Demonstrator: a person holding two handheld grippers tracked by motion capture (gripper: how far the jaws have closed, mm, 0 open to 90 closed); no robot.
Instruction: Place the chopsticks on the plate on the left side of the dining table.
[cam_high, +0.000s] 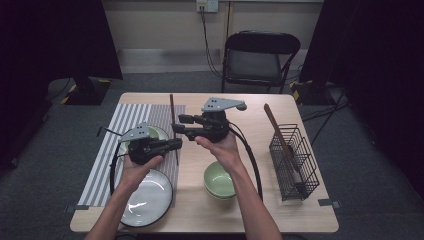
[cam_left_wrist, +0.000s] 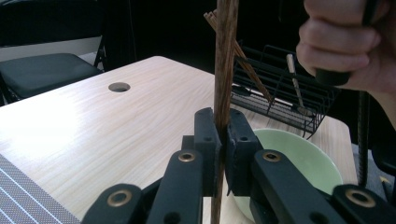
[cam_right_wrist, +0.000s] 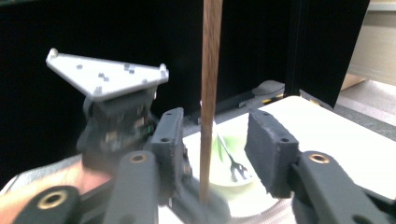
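Note:
A long brown wooden chopstick (cam_high: 172, 112) stands upright over the middle of the table. My left gripper (cam_high: 176, 144) is shut on its lower part; in the left gripper view the pads (cam_left_wrist: 209, 140) press the chopstick (cam_left_wrist: 225, 56) from both sides. My right gripper (cam_high: 176, 125) faces it from the right, just above the left one. In the right gripper view the chopstick (cam_right_wrist: 210, 70) rises between the jaws of my right gripper (cam_right_wrist: 215, 135), which stand apart and touch it on neither side.
A green bowl (cam_high: 219, 180) sits near the front, with a dark-rimmed plate (cam_high: 147, 197) to its left on a striped mat (cam_high: 117, 135). A small green bowl (cam_right_wrist: 229, 172) holds a fork. A wire basket (cam_high: 295, 160) with wooden utensils stands at the right. A chair (cam_high: 260, 55) is behind the table.

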